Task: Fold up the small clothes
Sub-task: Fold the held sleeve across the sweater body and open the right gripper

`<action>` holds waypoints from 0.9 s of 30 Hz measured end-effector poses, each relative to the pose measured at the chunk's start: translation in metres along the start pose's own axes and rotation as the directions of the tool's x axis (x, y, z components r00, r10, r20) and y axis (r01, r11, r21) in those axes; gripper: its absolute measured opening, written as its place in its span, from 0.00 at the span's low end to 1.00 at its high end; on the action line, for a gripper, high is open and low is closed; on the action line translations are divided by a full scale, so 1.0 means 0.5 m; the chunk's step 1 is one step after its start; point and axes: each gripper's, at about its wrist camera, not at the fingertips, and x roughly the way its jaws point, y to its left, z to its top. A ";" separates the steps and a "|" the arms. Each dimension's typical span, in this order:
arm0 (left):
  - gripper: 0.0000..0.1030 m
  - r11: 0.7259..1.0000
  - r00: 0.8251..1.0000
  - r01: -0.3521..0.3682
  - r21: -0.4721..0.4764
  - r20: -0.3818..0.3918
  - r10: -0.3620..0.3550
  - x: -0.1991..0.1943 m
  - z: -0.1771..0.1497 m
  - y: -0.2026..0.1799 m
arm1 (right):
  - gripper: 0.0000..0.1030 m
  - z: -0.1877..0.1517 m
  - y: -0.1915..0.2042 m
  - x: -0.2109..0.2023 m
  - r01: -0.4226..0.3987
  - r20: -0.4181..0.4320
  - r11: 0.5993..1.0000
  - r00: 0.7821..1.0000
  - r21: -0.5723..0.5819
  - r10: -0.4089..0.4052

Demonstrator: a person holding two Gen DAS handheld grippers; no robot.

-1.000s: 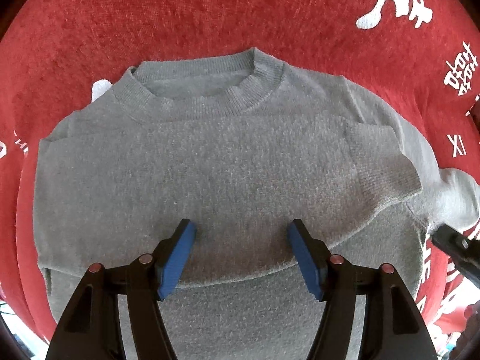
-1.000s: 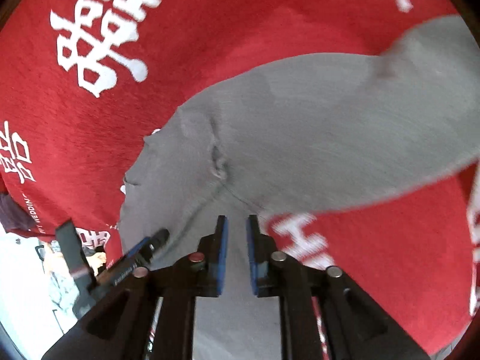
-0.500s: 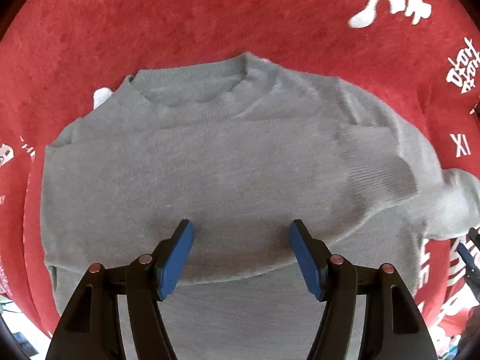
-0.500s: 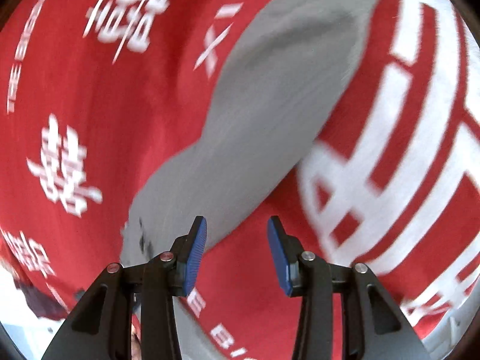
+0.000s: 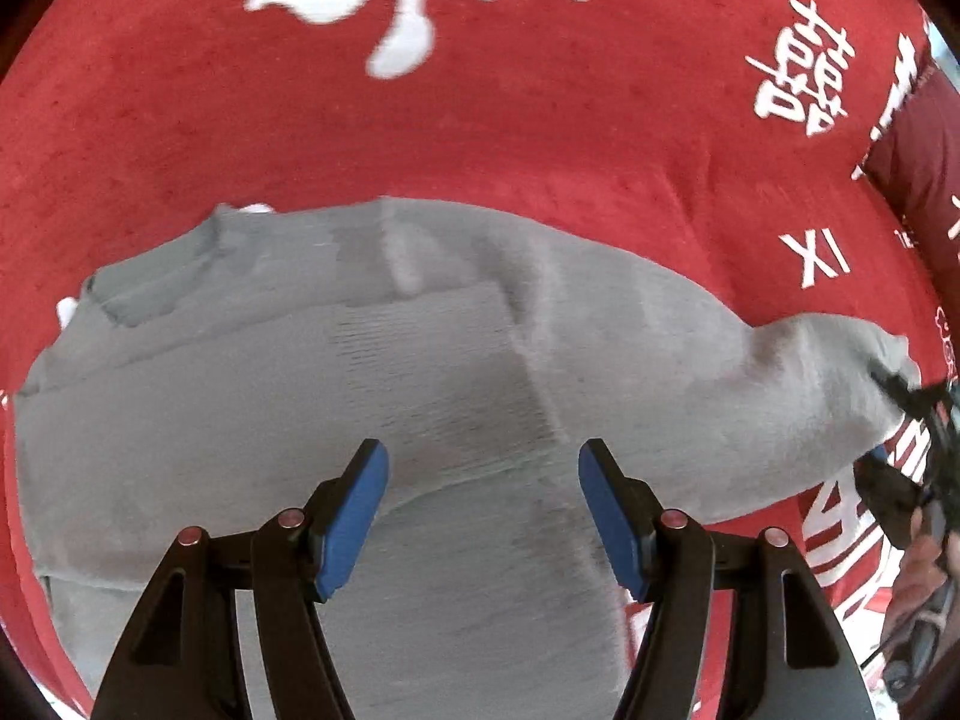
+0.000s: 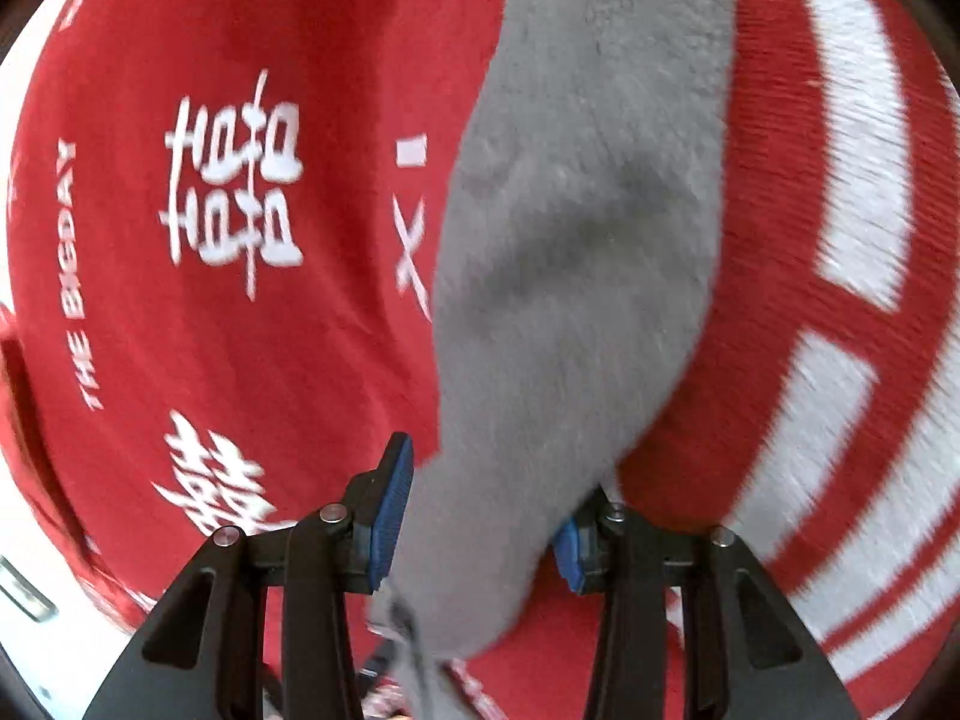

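red cloth (image 5: 540, 138) printed with white characters and the words "the big day" covers the surface under everything. on it lies a grey knit sweater (image 5: 372, 396), spread flat, its neckline toward the left rim of the left wrist view and one sleeve already laid across the chest, its ribbed cuff just ahead of the left gripper (image 5: 483, 516). the left gripper hangs above the sweater's body with its blue-padded jaws well apart and nothing between them. the sweater's other sleeve (image 6: 576, 276) runs out from the body toward the right gripper (image 6: 480, 516), whose jaws are partly apart with the sleeve's end lying between the blue pads; whether the pads press on the knit cannot be told, since the picture is blurred there. in the left wrist view the right gripper (image 5: 894, 480) shows dark at the sleeve's far end, near the right rim.
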 end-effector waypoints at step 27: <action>0.76 0.995 0.993 -0.057 -0.078 0.095 0.064 -0.093 -0.063 0.232 | 0.11 -0.368 0.459 0.214 -0.345 -0.487 0.754 0.872 -0.560 0.037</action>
